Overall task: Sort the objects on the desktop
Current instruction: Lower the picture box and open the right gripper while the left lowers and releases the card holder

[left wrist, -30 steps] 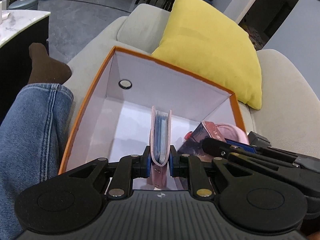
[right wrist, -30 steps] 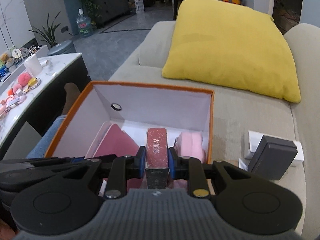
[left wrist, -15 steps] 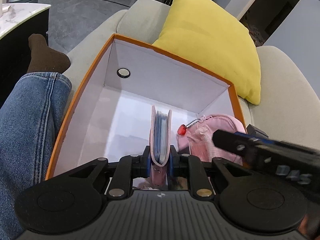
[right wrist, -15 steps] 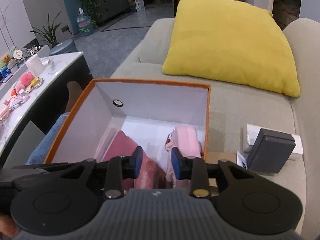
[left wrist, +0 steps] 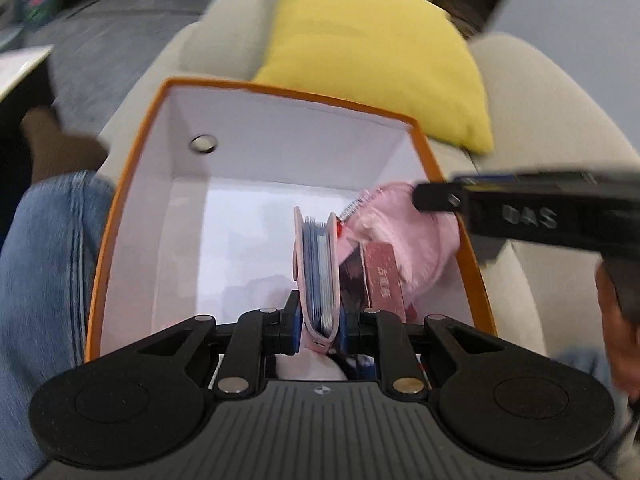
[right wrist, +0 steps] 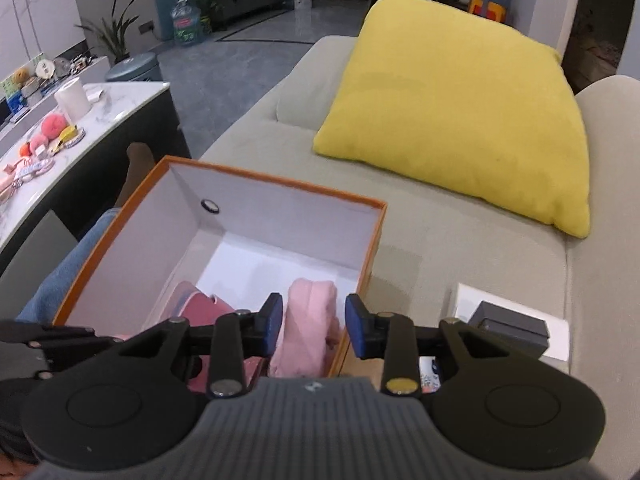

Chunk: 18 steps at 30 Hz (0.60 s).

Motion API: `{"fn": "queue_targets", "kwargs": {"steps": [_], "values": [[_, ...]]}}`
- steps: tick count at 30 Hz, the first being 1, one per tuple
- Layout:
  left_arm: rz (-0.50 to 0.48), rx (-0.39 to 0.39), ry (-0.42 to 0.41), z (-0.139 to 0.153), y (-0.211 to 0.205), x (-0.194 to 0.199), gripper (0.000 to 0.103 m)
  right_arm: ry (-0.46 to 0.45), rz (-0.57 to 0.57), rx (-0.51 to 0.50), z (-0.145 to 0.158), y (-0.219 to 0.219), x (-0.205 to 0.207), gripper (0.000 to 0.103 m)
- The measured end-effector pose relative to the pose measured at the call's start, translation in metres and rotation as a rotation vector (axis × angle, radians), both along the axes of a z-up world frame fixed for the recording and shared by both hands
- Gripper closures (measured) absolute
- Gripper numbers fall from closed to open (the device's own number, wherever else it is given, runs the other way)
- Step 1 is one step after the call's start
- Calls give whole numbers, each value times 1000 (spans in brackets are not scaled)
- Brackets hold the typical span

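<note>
An orange box (left wrist: 132,184) with white walls stands on a beige sofa. My left gripper (left wrist: 318,332) is shut on a pink card holder (left wrist: 318,264) with blue cards, held upright over the box floor. Right of it lie a dark red small box (left wrist: 382,276) and a pink plush pouch (left wrist: 404,228). One finger (left wrist: 436,200) of the right gripper shows above the box's right wall. In the right wrist view my right gripper (right wrist: 314,320) stands open above the pink pouch (right wrist: 308,320), its pads pressing on nothing. The orange box's right rim (right wrist: 376,240) runs under it.
A yellow cushion (right wrist: 460,112) leans on the sofa behind the box. A dark grey case (right wrist: 512,326) rests on a white flat box (right wrist: 556,326) to the right. A person's denim leg (left wrist: 40,260) borders the box's left side. A marble table (right wrist: 100,112) carries several small items.
The right gripper opened and let go of the dark red box, which now lies in the orange box beside the pouch. It then drew back and up. The left gripper rolled, still holding the card holder.
</note>
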<state>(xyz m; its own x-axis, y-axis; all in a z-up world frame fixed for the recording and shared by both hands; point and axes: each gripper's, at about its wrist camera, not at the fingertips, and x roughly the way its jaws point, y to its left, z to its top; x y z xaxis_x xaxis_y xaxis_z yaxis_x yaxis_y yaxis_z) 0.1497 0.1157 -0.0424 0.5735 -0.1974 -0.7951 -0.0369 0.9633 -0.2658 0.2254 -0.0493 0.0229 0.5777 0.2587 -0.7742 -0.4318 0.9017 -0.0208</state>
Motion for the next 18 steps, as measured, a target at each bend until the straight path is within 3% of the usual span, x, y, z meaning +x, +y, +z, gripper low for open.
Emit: {"fn": "queue_targets", "kwargs": {"steps": [4,6,13,15,18], "values": [[-115,62,-22,2,-11,1,79,-3,3,3,0,0,-3,71],[-138,52,-19,0,-13,1,78,24,-2,22,0,-3,-4,78],[-136,-25,-31,-1,-5,-1,75,118,-29,86,0,-16,-10,80],[-149,-83,-48,3,-1,0,56,155,-36,114,2,-19,-9,80],[-145,-102,-48,5,-1,4,54,157,-34,111,1,-20,-11,80]]}}
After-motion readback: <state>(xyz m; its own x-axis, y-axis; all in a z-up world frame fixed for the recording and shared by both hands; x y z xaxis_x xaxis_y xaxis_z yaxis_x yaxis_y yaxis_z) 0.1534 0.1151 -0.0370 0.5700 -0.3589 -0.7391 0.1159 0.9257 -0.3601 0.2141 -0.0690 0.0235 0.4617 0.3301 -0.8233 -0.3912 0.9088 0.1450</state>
